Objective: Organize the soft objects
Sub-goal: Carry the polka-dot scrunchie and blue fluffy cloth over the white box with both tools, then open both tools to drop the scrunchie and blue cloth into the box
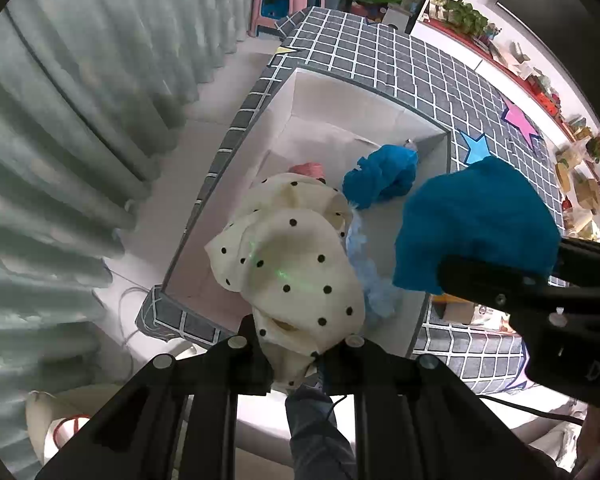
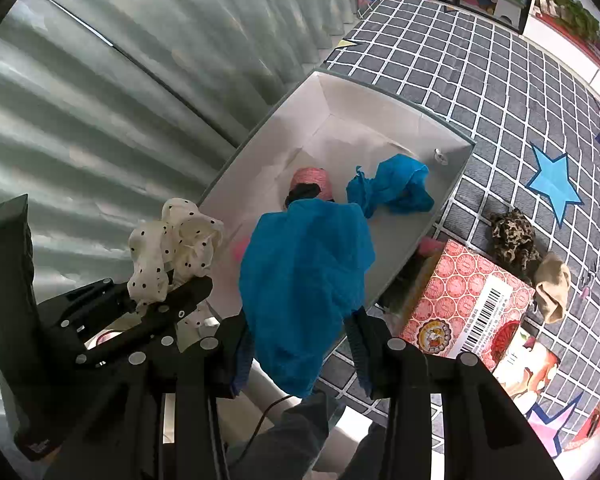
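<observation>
Above the white box [image 1: 364,120], in the left wrist view, we see our left gripper [image 1: 296,360] squeezed tight on a cream cloth with black dots [image 1: 296,264]. The cloth hangs over the near end of the box. Our right gripper [image 1: 496,276] is just beside it and pinches a blue cloth [image 1: 476,220]. Another blue cloth [image 1: 384,176] lies inside the box, next to a pink thing [image 1: 308,169].

Above the same box [image 2: 380,108], in the right wrist view, our right gripper [image 2: 300,344] grips the blue cloth [image 2: 304,280]. Beside the box, on the checked mat [image 2: 480,72], sit a red carton [image 2: 464,304], a spotted brown cloth [image 2: 512,236] and a tan cloth [image 2: 554,284].
</observation>
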`<state>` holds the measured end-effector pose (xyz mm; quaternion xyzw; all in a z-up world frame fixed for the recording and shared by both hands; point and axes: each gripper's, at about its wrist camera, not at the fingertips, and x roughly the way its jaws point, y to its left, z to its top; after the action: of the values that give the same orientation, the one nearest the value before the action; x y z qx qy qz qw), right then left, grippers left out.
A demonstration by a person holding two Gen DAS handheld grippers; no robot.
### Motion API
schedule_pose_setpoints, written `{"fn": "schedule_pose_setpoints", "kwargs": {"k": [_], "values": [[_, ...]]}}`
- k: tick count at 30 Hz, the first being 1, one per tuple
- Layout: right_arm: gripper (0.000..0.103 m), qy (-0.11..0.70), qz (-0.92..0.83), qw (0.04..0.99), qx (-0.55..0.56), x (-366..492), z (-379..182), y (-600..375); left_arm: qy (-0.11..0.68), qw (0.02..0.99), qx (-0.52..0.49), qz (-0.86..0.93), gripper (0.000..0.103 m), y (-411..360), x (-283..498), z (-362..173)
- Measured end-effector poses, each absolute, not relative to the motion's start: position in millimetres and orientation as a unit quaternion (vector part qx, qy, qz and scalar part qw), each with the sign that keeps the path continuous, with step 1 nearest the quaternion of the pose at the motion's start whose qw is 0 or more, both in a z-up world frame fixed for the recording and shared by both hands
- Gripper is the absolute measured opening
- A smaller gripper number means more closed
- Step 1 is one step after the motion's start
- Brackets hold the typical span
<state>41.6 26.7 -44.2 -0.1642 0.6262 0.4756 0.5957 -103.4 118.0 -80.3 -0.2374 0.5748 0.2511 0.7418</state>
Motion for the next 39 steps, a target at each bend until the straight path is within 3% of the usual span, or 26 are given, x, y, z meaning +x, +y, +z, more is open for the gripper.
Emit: {"fn": "schedule_pose_setpoints", "kwargs": {"k": [39], "values": [[0.043,0.648,0.461,0.583,-0.166,51,-65,40,0.606,0.715,-0.253,0.240,0.017,131,-91,-108]]}}
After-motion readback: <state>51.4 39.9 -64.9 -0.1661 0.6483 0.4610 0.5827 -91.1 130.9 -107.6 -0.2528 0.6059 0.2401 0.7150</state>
